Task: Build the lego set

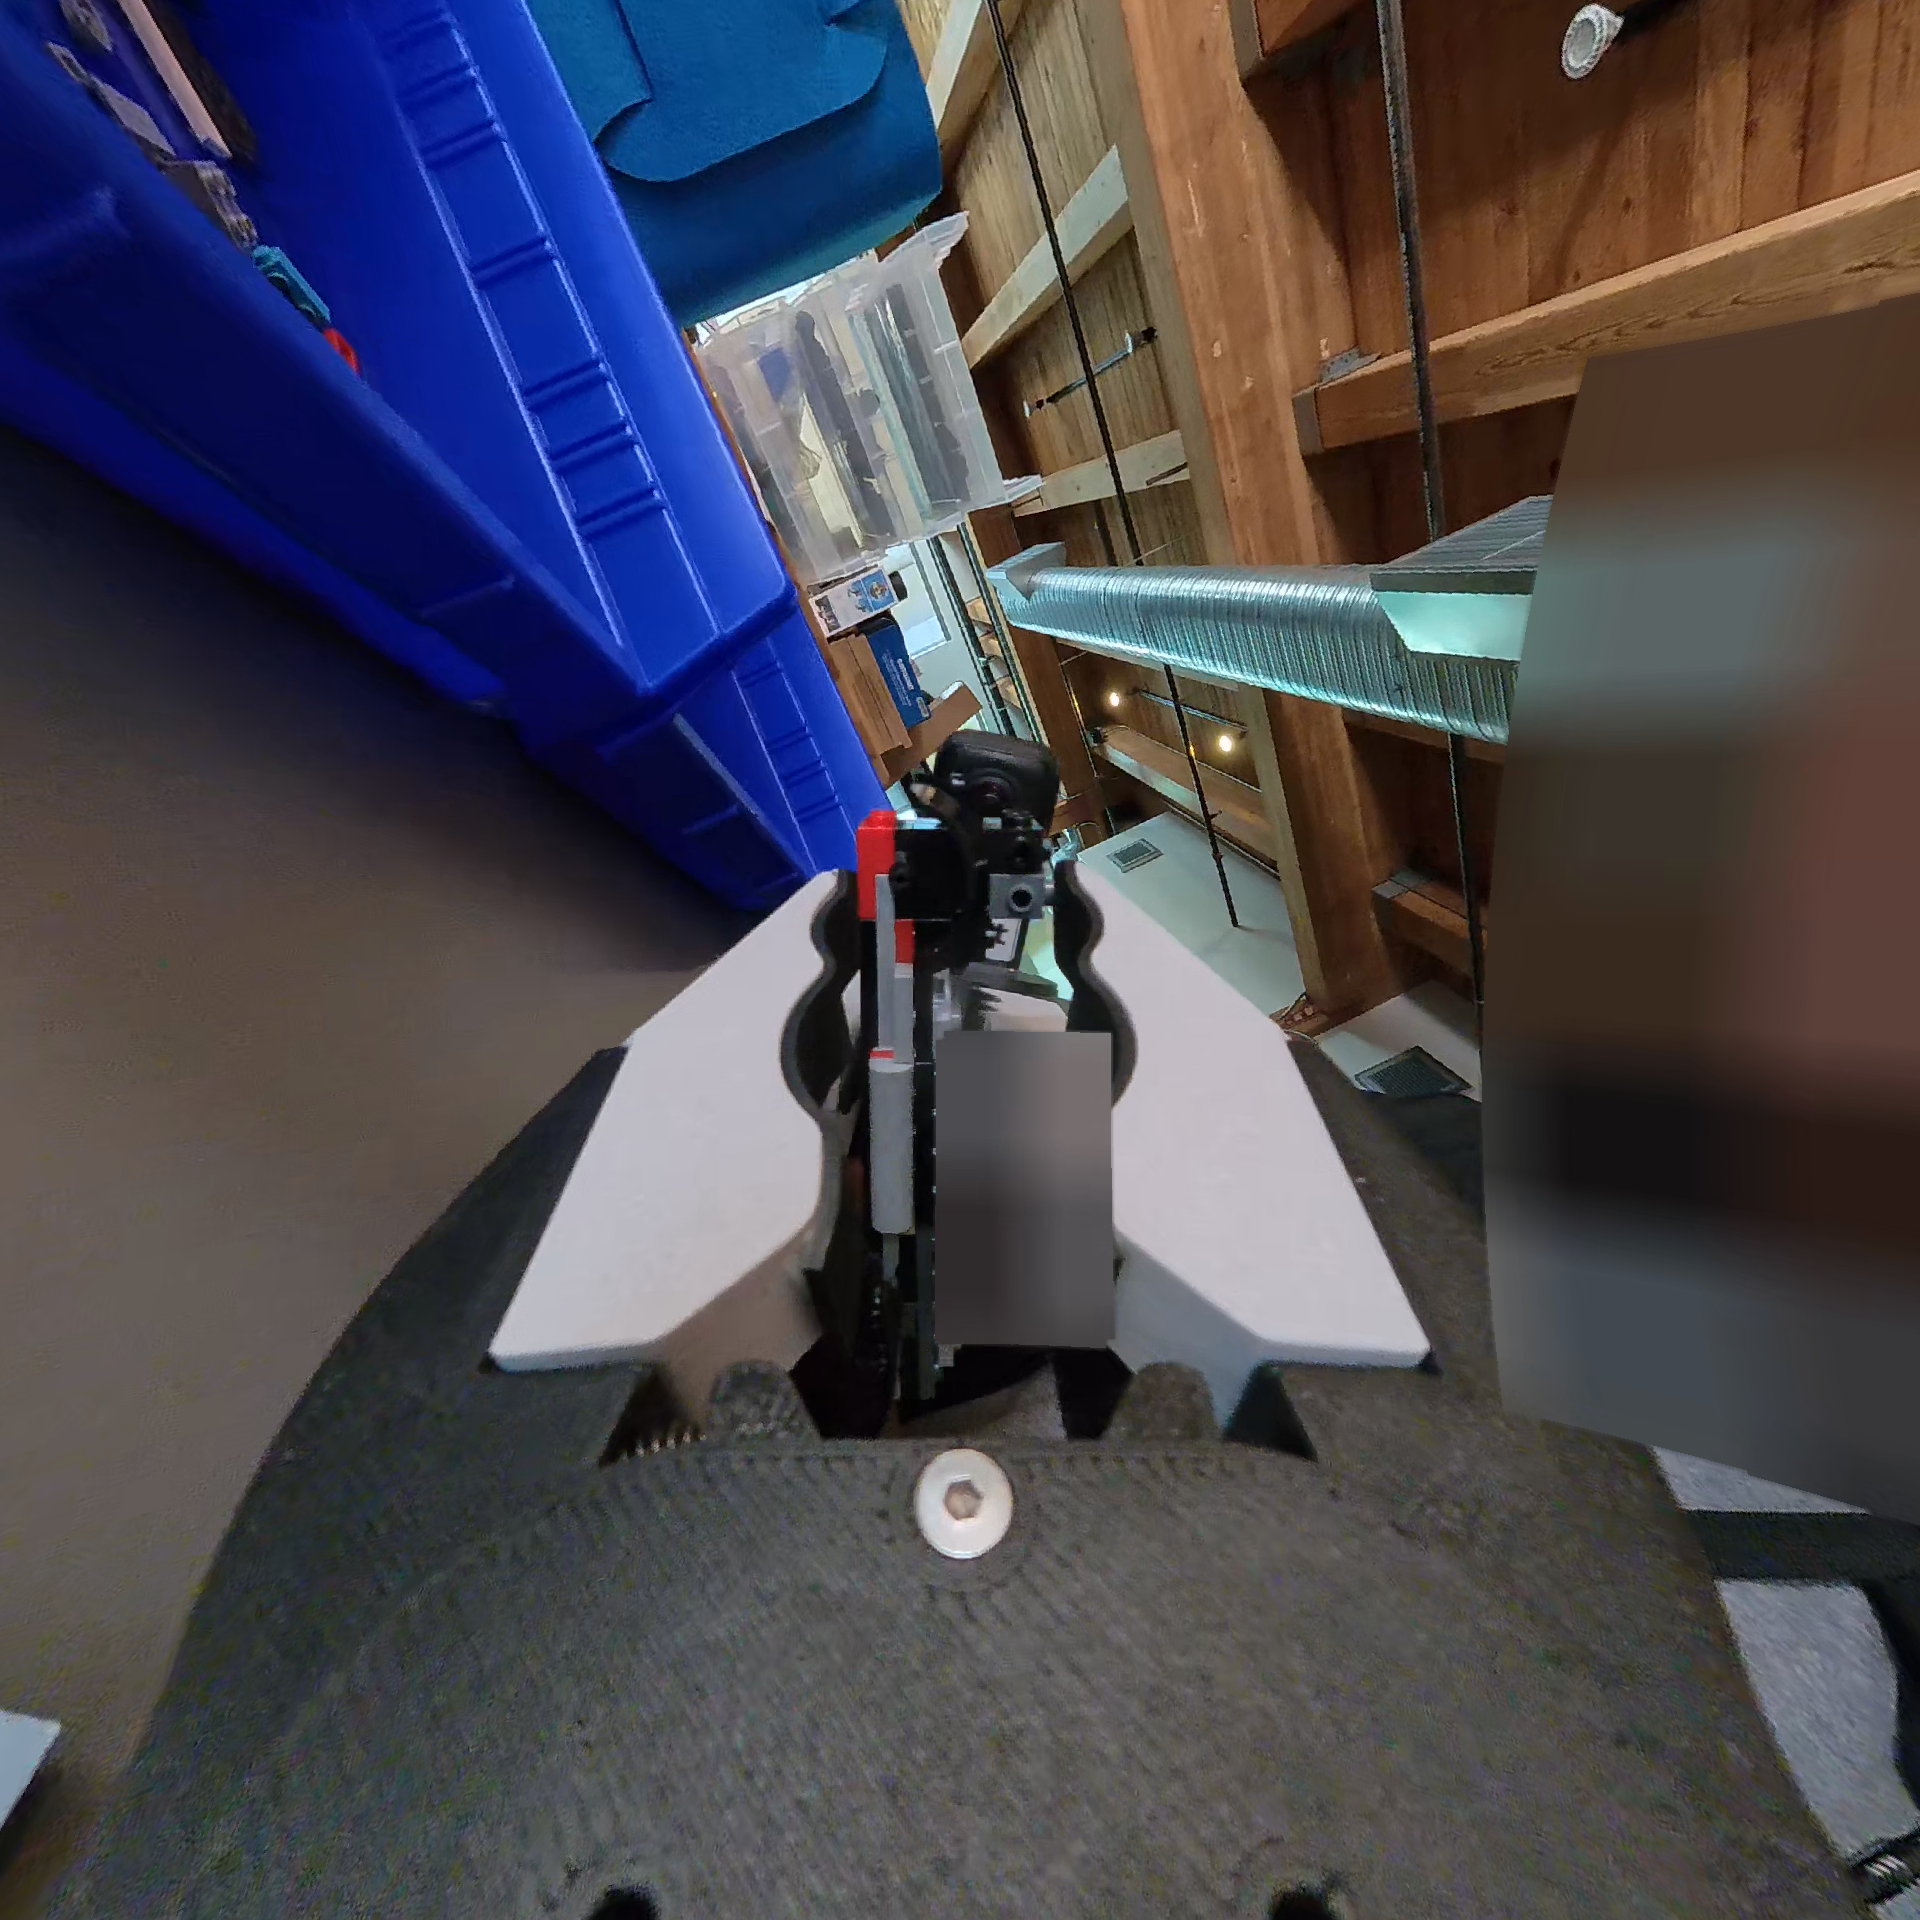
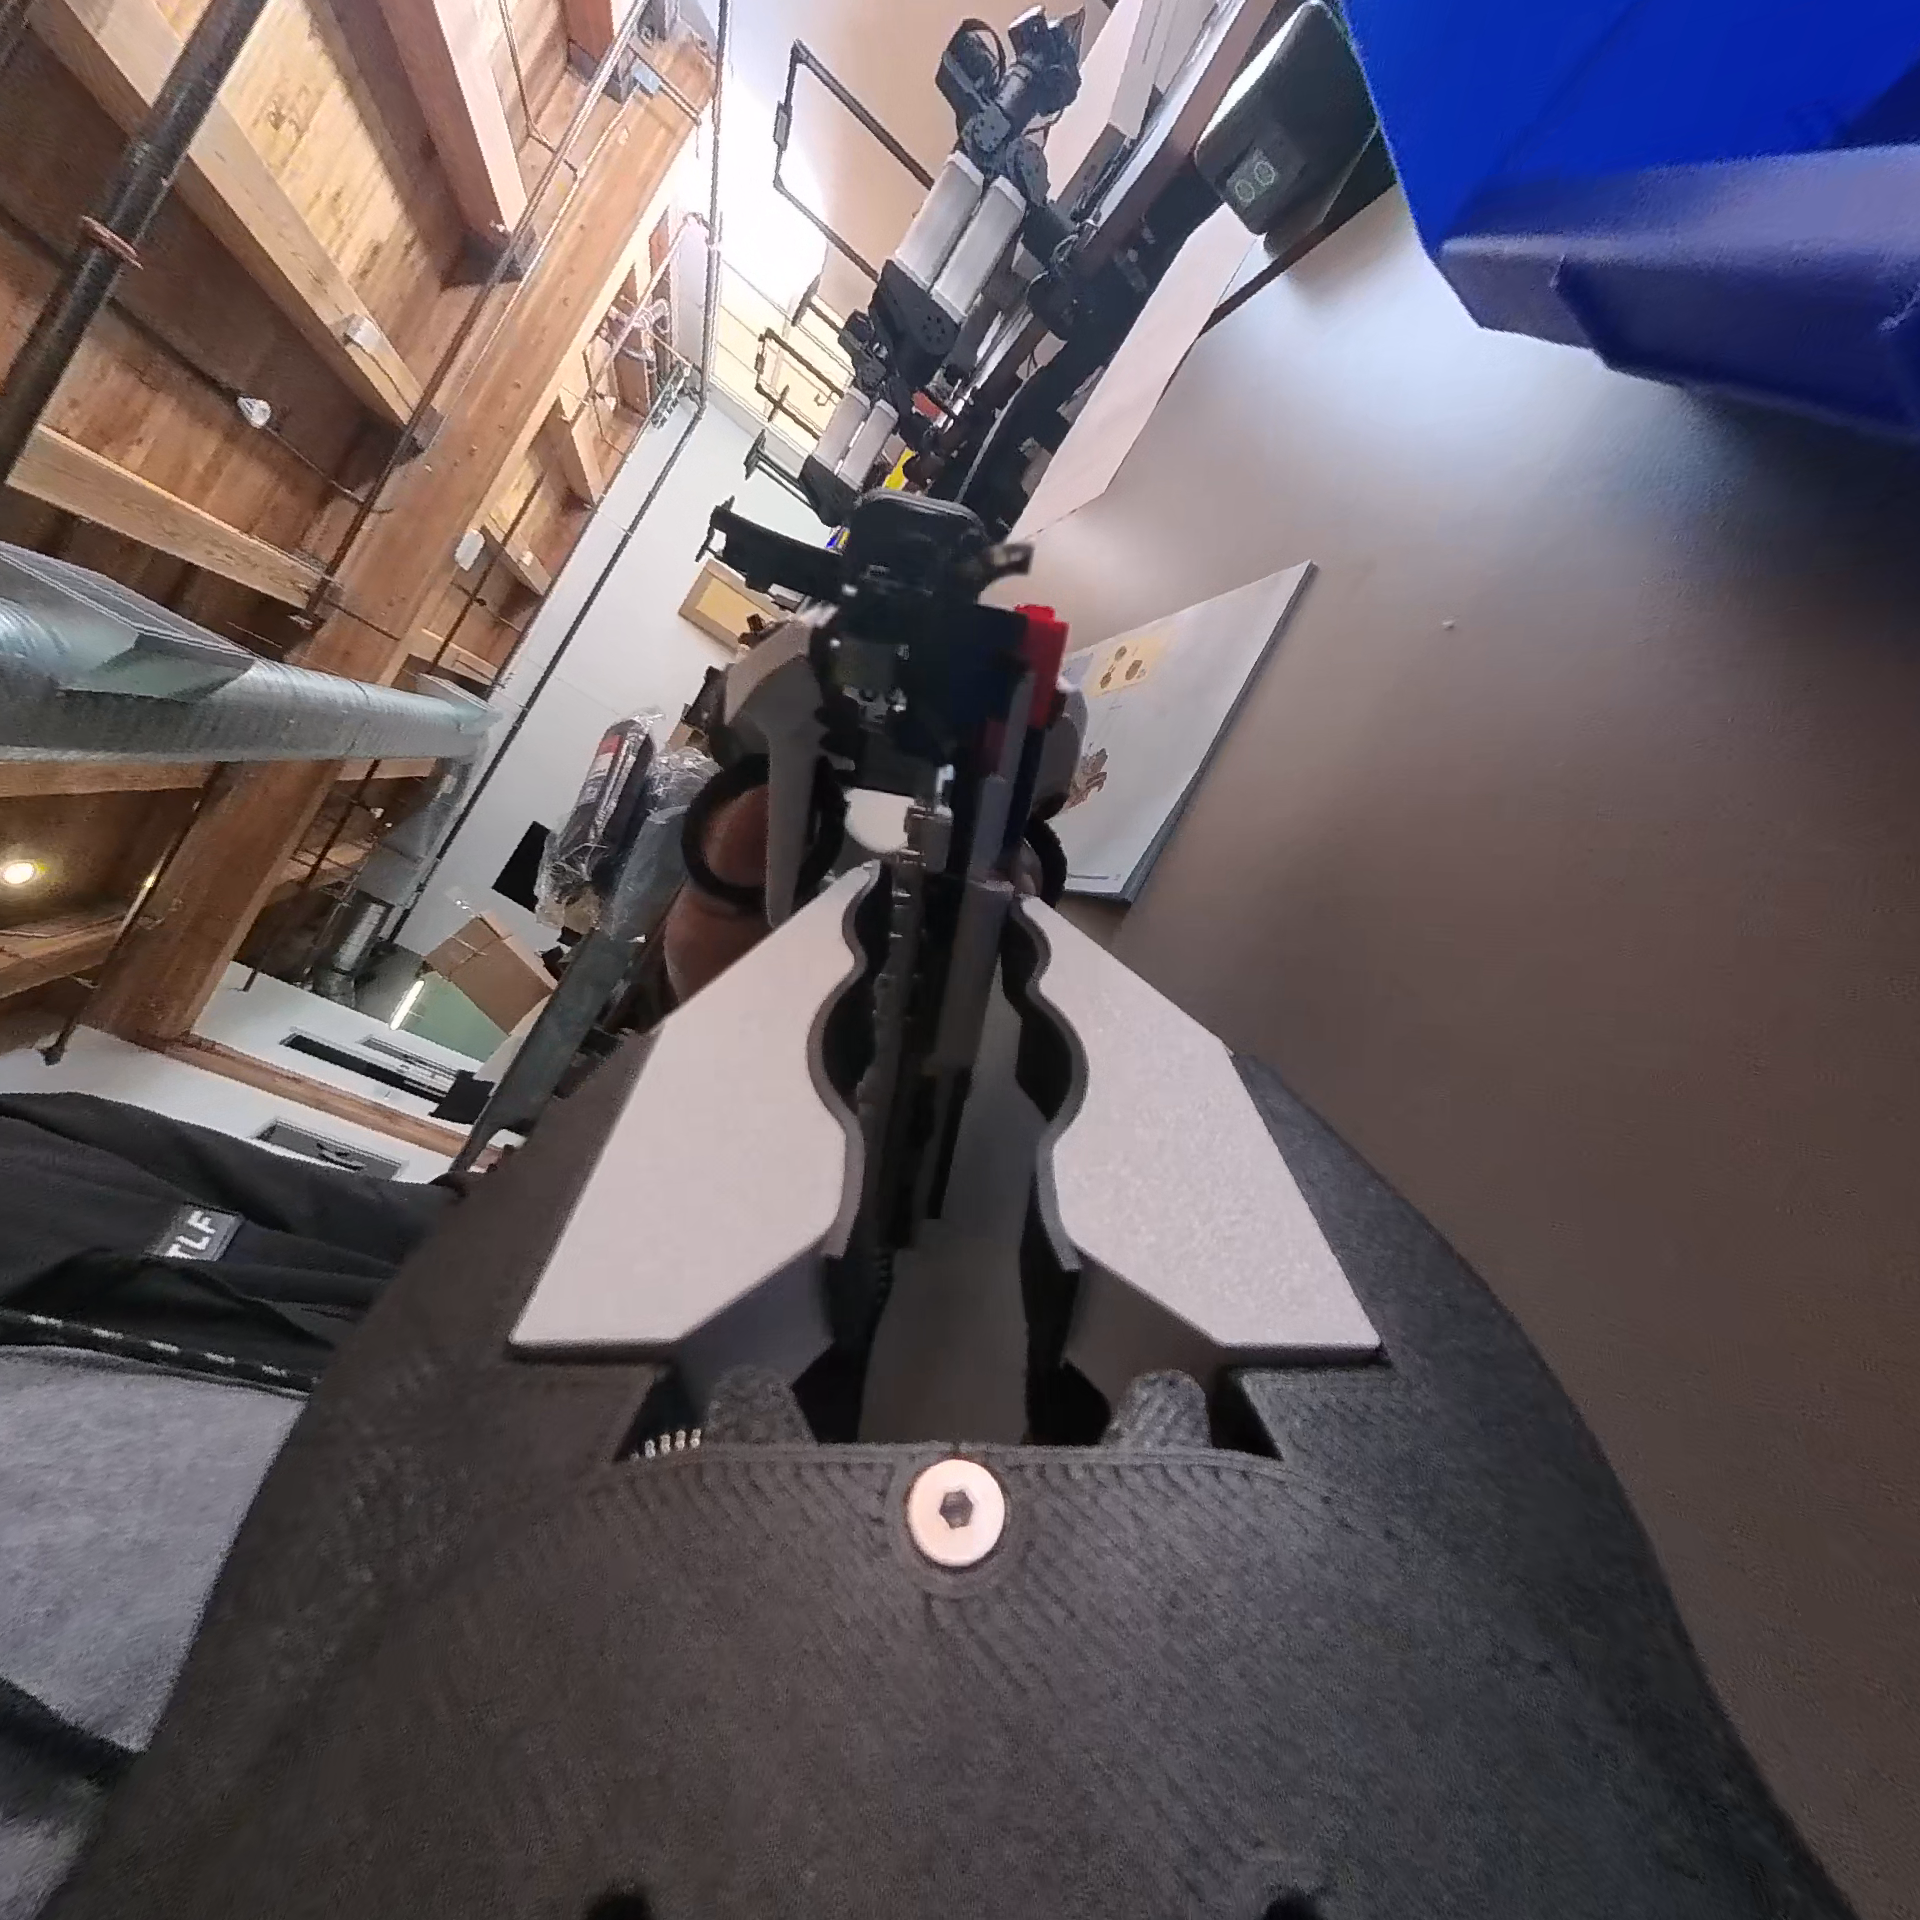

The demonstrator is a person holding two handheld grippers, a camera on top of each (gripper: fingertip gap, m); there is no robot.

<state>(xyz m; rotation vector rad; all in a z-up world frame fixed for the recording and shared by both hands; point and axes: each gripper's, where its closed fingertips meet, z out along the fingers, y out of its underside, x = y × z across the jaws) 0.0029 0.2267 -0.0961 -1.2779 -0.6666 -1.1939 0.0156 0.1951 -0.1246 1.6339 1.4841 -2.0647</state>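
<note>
The lego assembly point(image 1: 904, 1039) sits between the two fingers of the left hand-held gripper point(image 1: 951, 914), running lengthwise along them and sticking out past their tips. In the right wrist view the same assembly point(image 2: 935, 727) also lies between the fingers of the right hand-held gripper point(image 2: 940, 904), so both hand-held grippers face each other with the assembly between them, above the desk point(image 2: 1558, 831). A storage bin point(image 1: 468, 416) stands on the desk, to the left in the left wrist view. An instruction booklet point(image 2: 1174, 727) lies flat on the desk beyond the assembly. Shelved boxes point(image 1: 862, 416) stand behind the bin.
</note>
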